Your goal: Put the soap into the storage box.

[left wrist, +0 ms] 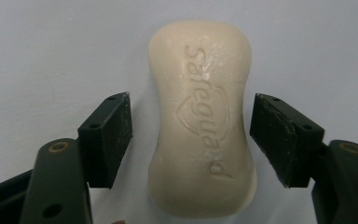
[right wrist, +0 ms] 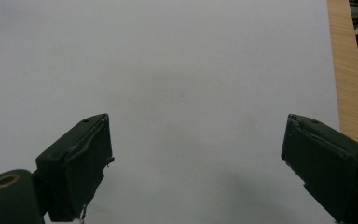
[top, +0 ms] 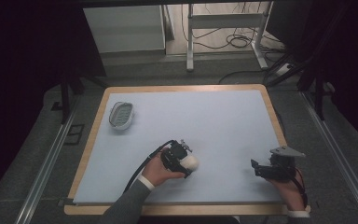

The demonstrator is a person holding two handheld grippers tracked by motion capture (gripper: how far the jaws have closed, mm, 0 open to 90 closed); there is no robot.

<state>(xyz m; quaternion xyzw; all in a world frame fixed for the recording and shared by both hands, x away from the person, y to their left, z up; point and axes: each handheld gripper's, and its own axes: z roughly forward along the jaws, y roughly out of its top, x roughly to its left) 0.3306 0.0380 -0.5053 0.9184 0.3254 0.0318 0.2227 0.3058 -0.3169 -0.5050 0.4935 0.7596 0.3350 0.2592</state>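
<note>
Pale blue table (top: 223,121), a dish (top: 121,115) at its far left. Near its front edge lies the soap (left wrist: 203,116), left gripper (left wrist: 191,135) spread astride its narrow waist, not touching. Looks stiff, slick, light: pinch the waist. Right gripper (right wrist: 196,163) gapes, empty.

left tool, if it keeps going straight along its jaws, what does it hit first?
The soap bar. The left tool is open with the bar already between its jaws, a gap showing on each side. Pushing on, it would likely meet the bar or the table under it; depth is unclear.
</note>
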